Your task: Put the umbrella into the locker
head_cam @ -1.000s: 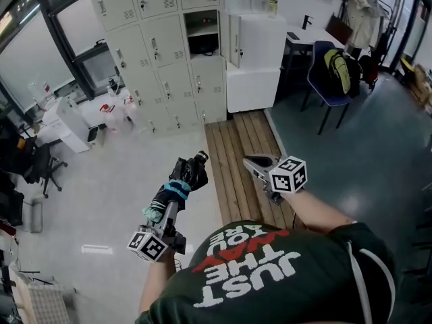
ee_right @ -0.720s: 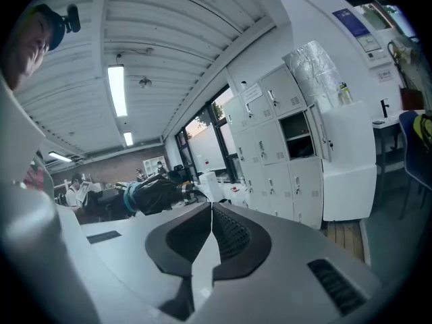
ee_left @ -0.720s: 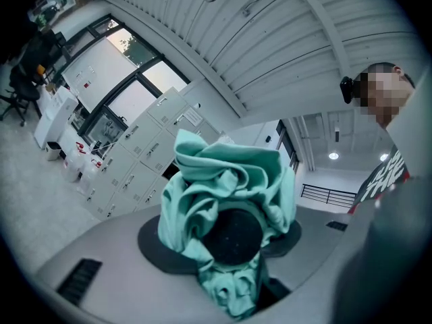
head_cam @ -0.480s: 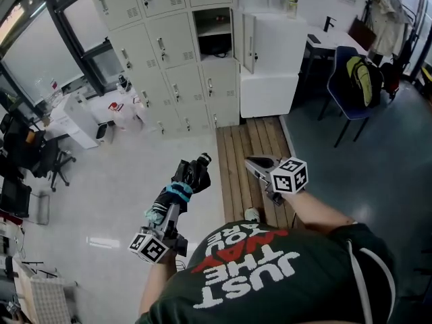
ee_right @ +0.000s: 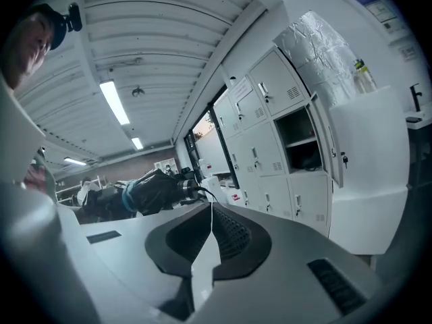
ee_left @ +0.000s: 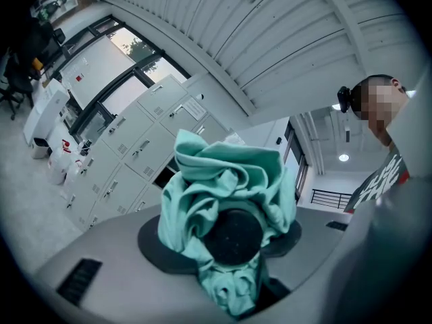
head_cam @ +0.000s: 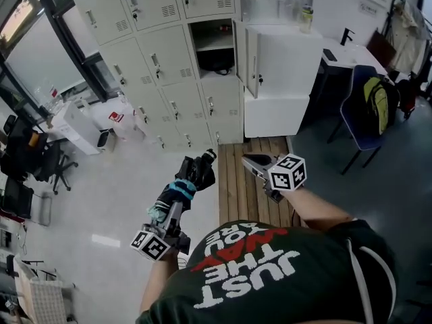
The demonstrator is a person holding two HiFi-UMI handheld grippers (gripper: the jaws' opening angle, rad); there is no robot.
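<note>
Left gripper (head_cam: pixel 169 208) is clamped on a folded compact umbrella of teal and black fabric (head_cam: pixel 191 175) as I face a bank of cream metal lockers (head_cam: pixel 162 59). Right gripper (head_cam: pixel 250 159) sits just beside it, jaws pressed together on nothing.

I judge the umbrella light, with a stiff core under soft, slippery cloth. In the left gripper view, loose teal folds bunch up around a round black end cap between my pads. The safest hold looks to be the firm rolled body, squeezed hard enough to reach the core, not the loose cloth, which could slide.

From the pads the umbrella runs forward and upward in the head view. Most of its length sticks out past the jaws, and its far tip points toward the lockers. The one open compartment (head_cam: pixel 214 46), with its door (head_cam: pixel 251 56) swung aside and something dark already inside, lies well apart from that tip, beyond a wooden slatted platform (head_cam: pixel 236 174) on the floor.
</note>
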